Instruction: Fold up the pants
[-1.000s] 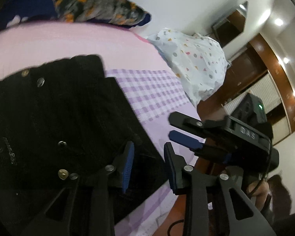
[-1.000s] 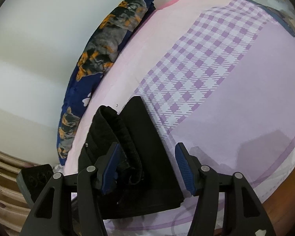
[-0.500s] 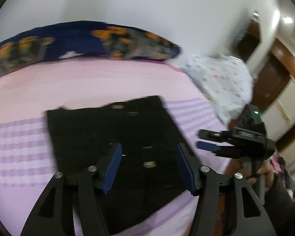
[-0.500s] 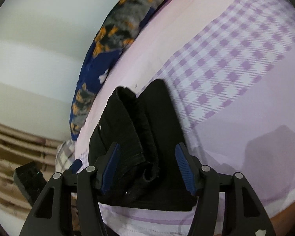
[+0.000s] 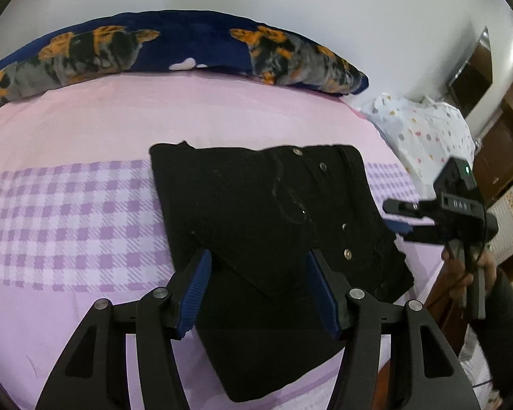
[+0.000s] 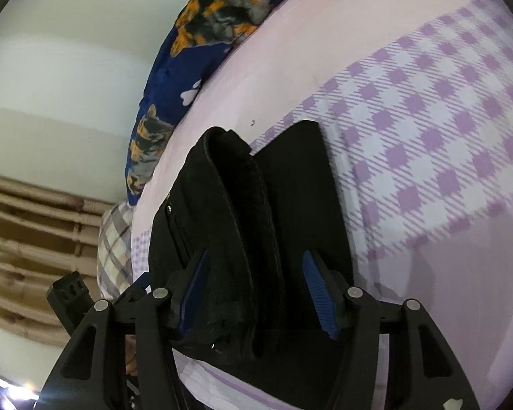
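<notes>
Black pants (image 5: 263,212) lie folded into a thick rectangle on the pink and purple-checked bed sheet (image 5: 68,212), metal buttons facing up. My left gripper (image 5: 256,290) hovers open over the near part of the fold, pads clear of the cloth. At the right edge of the pants, my right gripper (image 5: 398,217) is held by a person's hand (image 5: 475,273). The right wrist view has the stacked layers of the pants (image 6: 242,239) end-on. There the right gripper (image 6: 256,290) is open and straddles that end, without pinching the cloth.
A long dark blue pillow (image 5: 188,51) with orange and grey print lies along the wall at the far side of the bed. A white spotted bundle (image 5: 424,130) sits at the far right corner. The bed's edge runs close below the pants.
The left gripper's jaws have spread wider, and its view has swung from the right side of the bed to face the pants squarely. The right gripper has moved closer to the pants' end.
</notes>
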Tool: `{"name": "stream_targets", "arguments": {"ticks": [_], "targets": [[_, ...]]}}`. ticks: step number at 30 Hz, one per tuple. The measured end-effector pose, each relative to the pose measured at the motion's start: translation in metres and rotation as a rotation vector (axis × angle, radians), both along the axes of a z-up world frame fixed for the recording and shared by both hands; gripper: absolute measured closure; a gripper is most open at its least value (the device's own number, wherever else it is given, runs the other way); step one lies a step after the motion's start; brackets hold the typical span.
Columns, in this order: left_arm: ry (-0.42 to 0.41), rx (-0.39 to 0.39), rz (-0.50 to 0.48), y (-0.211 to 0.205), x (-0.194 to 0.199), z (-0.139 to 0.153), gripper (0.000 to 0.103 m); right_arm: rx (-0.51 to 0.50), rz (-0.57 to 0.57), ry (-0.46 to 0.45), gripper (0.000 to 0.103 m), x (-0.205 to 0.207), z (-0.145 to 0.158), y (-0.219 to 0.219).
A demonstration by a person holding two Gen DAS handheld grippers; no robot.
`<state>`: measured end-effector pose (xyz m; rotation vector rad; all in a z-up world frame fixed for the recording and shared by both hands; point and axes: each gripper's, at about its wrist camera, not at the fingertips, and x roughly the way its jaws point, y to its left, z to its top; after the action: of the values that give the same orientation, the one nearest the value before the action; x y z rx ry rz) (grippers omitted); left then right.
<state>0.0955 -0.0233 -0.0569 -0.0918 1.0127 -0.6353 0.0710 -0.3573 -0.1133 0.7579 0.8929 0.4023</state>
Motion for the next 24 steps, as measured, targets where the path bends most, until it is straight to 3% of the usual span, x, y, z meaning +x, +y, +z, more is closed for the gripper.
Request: {"name": "stream_targets", "arguments": {"ticks": [4,15,24], "targets": [[0.022,0.013,-0.013,-0.009,0.002,-0.009,0.044,0.01,0.03,-0.012,0.049,0.015,-0.001,0.005],[0.05,0.033,-0.026,-0.017,0.007,-0.017,0.038,0.027,0.125,-0.027,0.069,0.046,-0.007,0.029],[0.037,0.078,-0.04,-0.025,0.007,-0.019,0.036,0.017,0.053,-0.003,0.072,0.042,-0.006,0.032]]}}
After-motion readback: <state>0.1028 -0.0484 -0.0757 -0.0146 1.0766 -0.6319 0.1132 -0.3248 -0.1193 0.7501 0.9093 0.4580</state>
